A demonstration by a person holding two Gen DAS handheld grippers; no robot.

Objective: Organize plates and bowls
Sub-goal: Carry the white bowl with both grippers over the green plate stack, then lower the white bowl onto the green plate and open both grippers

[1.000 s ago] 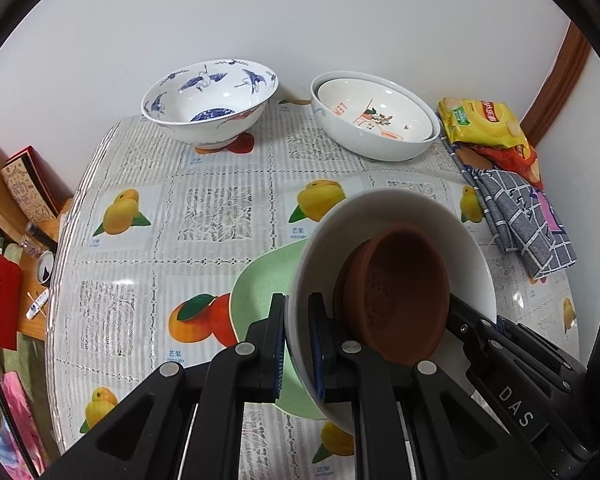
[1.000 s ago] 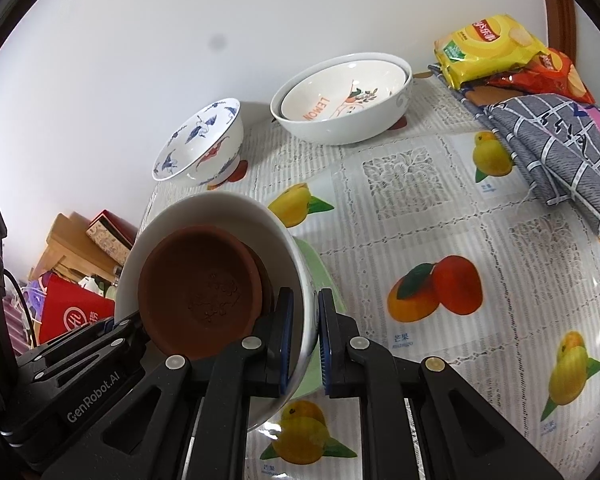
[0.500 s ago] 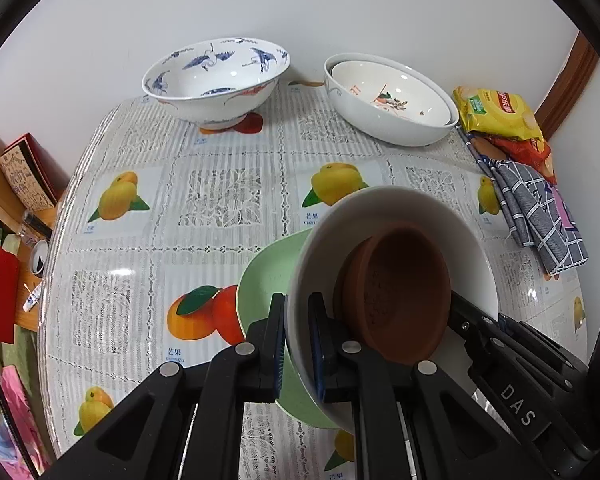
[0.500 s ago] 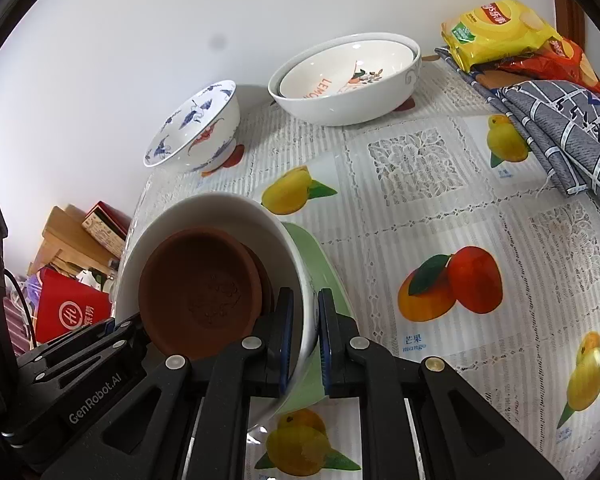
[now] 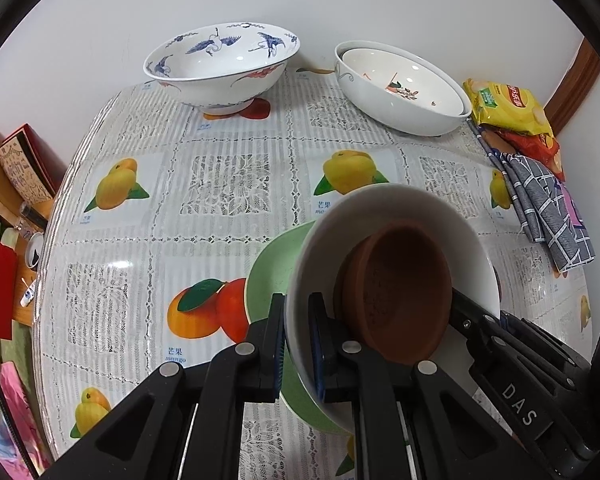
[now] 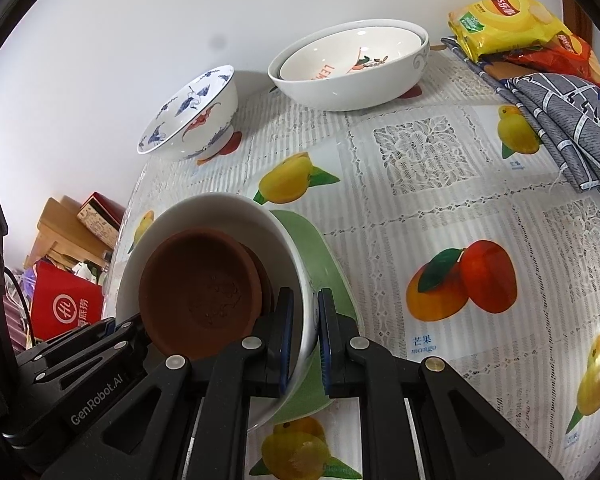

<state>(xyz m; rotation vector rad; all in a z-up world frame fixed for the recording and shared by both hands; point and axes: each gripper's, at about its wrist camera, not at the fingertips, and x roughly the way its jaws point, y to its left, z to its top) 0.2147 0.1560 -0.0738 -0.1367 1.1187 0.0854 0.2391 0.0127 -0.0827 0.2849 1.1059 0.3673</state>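
- Over the near side of the fruit-print table (image 5: pixel 228 184), two grippers share one load: a white bowl (image 5: pixel 384 208) with a brown clay bowl (image 5: pixel 400 292) sitting inside it.
- The left gripper (image 5: pixel 298 340) is pinched narrow on the white bowl's rim, one pad inside, one outside.
- The right gripper (image 6: pixel 302 334) does the same on the opposite rim, jaws nearly together with only the wall between them.
- Directly below sits a green plate (image 5: pixel 272 268), and that looks like the landing spot; I cannot tell whether the bowl's foot touches it yet.
- At the back, a blue crane-pattern bowl (image 5: pixel 220 68) stands alone, and a pair of nested white bowls (image 5: pixel 400 88) waits near the snack packets (image 5: pixel 508 108) and a checked cloth (image 5: pixel 548 208).
- Risk one: the clay bowl is loose and leaning inside. If one hand dips below the other, it could slide and knock the rim.
- Risk two: thin glazed rim, small pads. A twist between the hands could let it slip.
- Risk three: landing off-centre could tip the plate or push it across the slick cloth.
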